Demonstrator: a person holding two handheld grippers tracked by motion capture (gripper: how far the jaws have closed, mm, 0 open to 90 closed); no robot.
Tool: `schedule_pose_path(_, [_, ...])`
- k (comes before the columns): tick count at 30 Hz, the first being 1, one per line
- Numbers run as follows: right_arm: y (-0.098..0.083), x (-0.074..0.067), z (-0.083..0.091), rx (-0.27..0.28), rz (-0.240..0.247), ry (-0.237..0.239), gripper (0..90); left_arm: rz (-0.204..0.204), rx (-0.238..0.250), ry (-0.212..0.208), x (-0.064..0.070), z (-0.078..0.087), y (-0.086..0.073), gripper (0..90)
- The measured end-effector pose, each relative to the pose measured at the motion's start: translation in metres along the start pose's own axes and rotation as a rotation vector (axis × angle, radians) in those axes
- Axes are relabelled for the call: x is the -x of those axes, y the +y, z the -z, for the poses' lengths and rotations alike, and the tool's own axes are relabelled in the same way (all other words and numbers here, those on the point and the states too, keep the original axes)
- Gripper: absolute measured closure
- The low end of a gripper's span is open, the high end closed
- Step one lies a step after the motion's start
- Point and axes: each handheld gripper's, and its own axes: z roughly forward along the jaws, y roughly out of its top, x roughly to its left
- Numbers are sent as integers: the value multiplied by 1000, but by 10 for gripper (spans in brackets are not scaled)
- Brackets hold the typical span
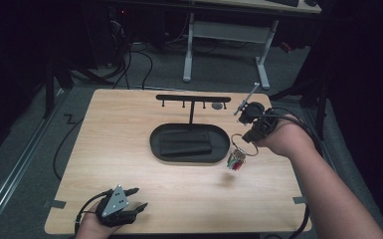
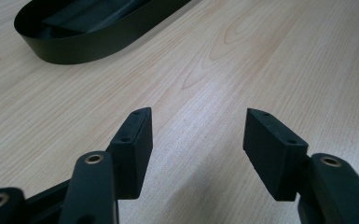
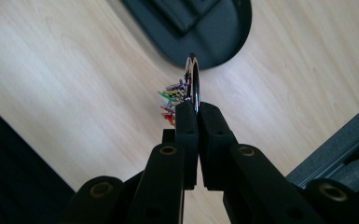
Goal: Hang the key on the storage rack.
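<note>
While the left tongs [image 2: 198, 140] gape empty above the table [image 1: 129, 164], the right tongs [image 3: 197, 112] pinch a key ring [image 3: 195, 84].

Tray centre, rack behind, grippers at opposite corners.
Oval tray [image 1: 156, 144] sits mid-table [image 1: 129, 199] with a flat pad [image 1: 185, 143] in it; hook rack [image 1: 193, 98] stands just behind. Key ring [image 1: 241, 149] hangs right of tray from right gripper [image 1: 252, 135]; left gripper [image 1: 135, 198] lower left.
</note>
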Motion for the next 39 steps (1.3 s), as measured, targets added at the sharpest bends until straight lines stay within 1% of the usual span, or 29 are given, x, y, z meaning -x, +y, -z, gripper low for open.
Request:
schedule_pose_path(5, [16,10,1,16,-1,-13,879,8,3,1,-1,0,-1,431])
schedule_pose_path(10, [29,20,-1,30,-21,-16,879,6,2,2,-1,0,-1,431])
schedule_pose_path(17, [45,31,-7,36,-31,-22,879,-10,-7,2,0,-1,0,431])
schedule_pose_path(18, [47,34,-8,38,-31,-20,879,-10,-7,2,0,-1,0,431])
schedule_pose_path(20, [52,38,-11,40,-46,-17,879,-6,-3,1,0,-1,0,431])
schedule_pose_path(24, [59,46,-16,52,-57,-16,879,-2,-2,1,-1,-1,-1,432])
schedule_pose_path(25, [61,46,-16,50,-72,-13,879,-5,-7,0,-1,-2,0,432])
schedule_pose_path(26, [64,50,-18,57,-52,-15,879,-7,-8,0,-1,-3,0,432])
schedule_pose_path(27, [65,51,-18,56,-67,-14,879,-10,-9,0,0,-4,0,432])
schedule_pose_path(28, [67,54,-19,58,-62,-12,879,-12,-12,-2,0,-4,0,432])
schedule_pose_path(32, [74,60,-25,57,-81,-11,879,-19,-11,-1,0,-3,0,432])
schedule_pose_path(33, [75,62,-27,59,-76,-8,879,-17,-9,-1,0,-3,0,432])
schedule_pose_path(34, [77,63,-29,58,-90,-9,879,-15,-7,-2,0,-3,0,432])
schedule_pose_path(36, [80,65,-32,62,-99,-10,879,-12,-9,-5,-1,-3,-1,432])
schedule_pose_path(37, [81,65,-33,54,-117,-9,879,-12,-10,-5,-1,-3,-1,432])
schedule_pose_path(39, [82,68,-36,47,-119,-15,878,-13,-9,-6,-1,-3,-1,432])
